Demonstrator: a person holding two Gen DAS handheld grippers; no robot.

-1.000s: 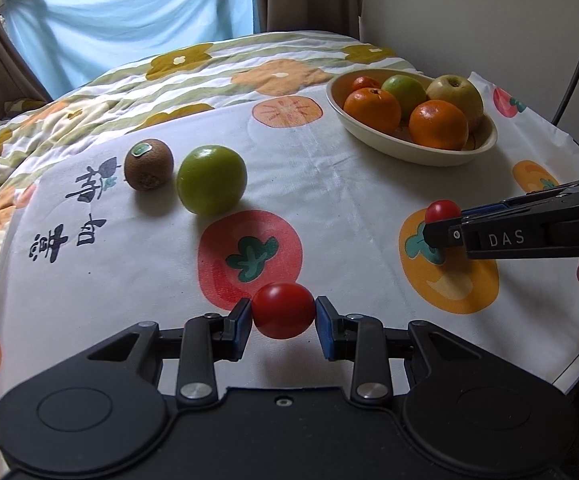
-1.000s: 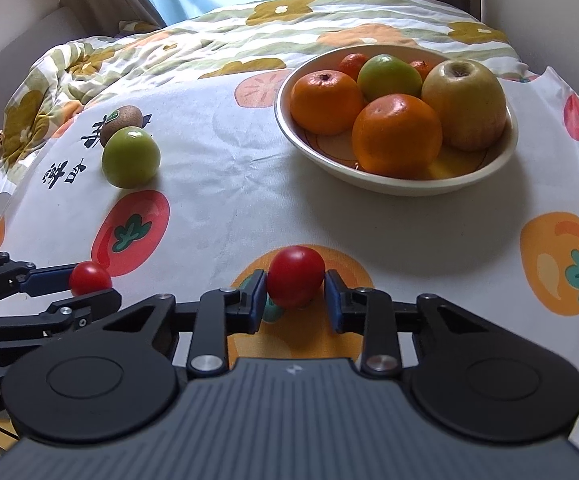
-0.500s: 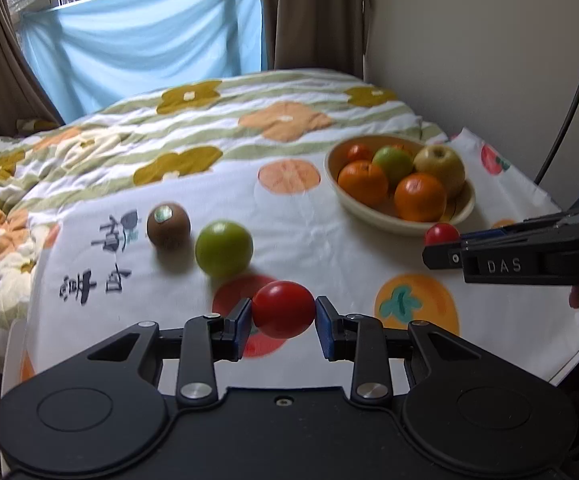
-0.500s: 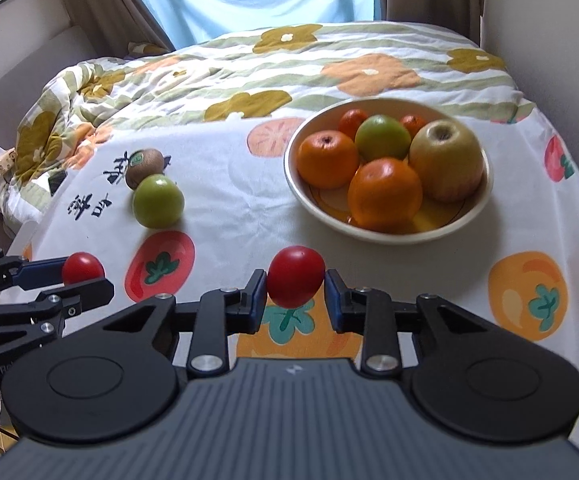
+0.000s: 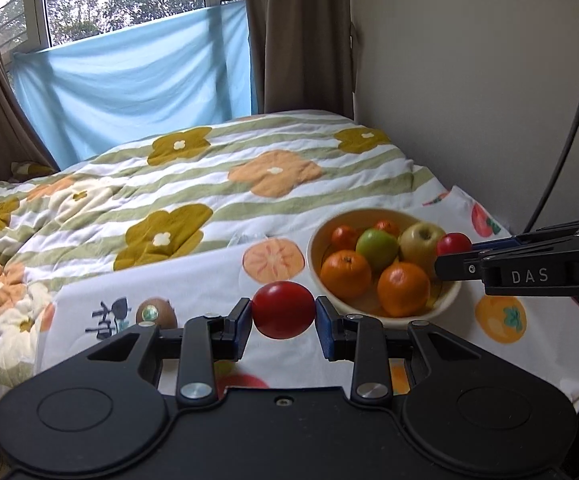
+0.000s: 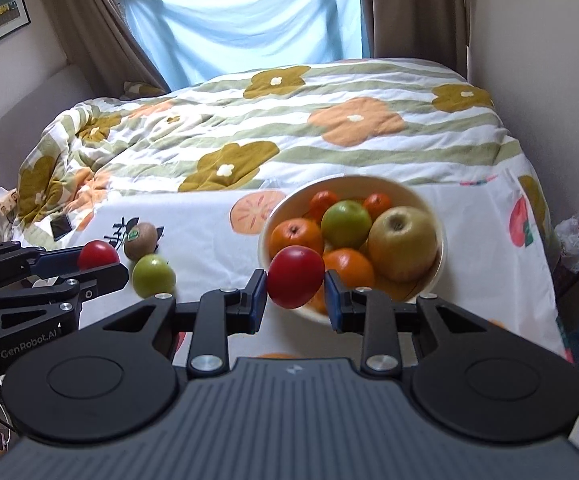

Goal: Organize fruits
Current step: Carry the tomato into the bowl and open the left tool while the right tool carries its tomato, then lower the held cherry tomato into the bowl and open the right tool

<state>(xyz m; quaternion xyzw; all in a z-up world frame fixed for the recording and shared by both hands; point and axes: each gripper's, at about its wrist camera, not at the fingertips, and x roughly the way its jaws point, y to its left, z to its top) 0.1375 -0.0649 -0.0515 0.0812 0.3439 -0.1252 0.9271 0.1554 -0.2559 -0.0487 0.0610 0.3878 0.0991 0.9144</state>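
My left gripper (image 5: 283,322) is shut on a red tomato (image 5: 283,310), held in the air above the fruit-print cloth. My right gripper (image 6: 295,295) is shut on a second red tomato (image 6: 295,282), held just in front of the cream bowl (image 6: 443,240). The bowl holds oranges (image 6: 297,234), a green apple (image 6: 346,222) and a yellow apple (image 6: 403,238). On the cloth to the left lie a kiwi (image 6: 140,235) and a green apple (image 6: 154,276). In the left wrist view the right gripper (image 5: 455,258) comes in from the right, over the bowl (image 5: 445,300), and the kiwi (image 5: 156,312) peeks out.
The cloth-covered surface (image 6: 209,224) borders a bed with a flowered quilt (image 6: 289,136) behind it. A phone (image 6: 61,226) lies on the quilt at the left. A wall (image 5: 469,100) and a dark cable (image 5: 561,160) stand close on the right.
Both grippers have risen with their tomatoes, so the cloth and bowl now sit lower and farther off and more of the window shows. Both grips are unchanged.
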